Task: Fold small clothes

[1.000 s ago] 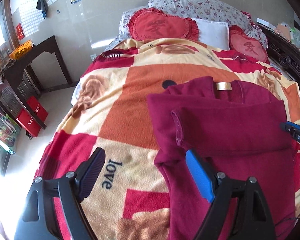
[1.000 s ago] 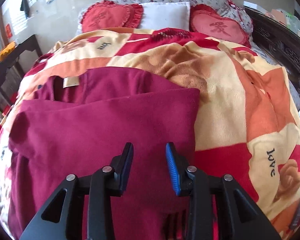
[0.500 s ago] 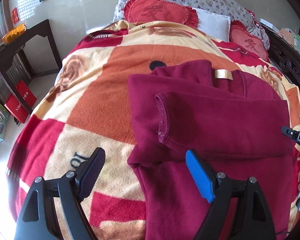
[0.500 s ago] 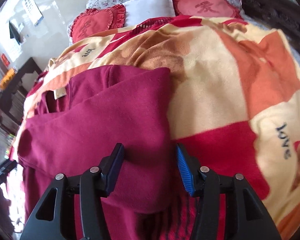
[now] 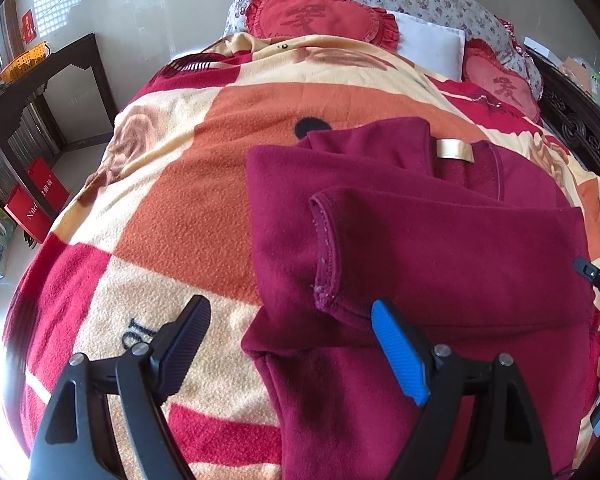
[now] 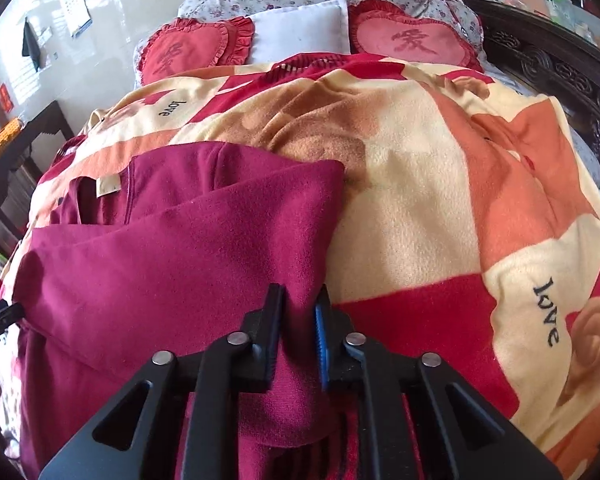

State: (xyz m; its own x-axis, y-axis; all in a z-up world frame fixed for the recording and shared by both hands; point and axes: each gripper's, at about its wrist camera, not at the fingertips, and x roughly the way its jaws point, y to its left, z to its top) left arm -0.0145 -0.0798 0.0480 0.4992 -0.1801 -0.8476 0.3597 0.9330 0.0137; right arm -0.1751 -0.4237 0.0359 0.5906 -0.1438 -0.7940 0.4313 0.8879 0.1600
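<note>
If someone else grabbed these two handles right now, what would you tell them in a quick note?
Right tool: shut on the right edge of the dark red fleece sweater.
Left tool: open, holding nothing, at the sweater's left edge.
The sweater lies on the orange, red and cream fleece blanket, tan neck label facing up.
Done: a sleeve is folded across the body, its cuff near the left tool.
Left: the body is not yet folded.
</note>
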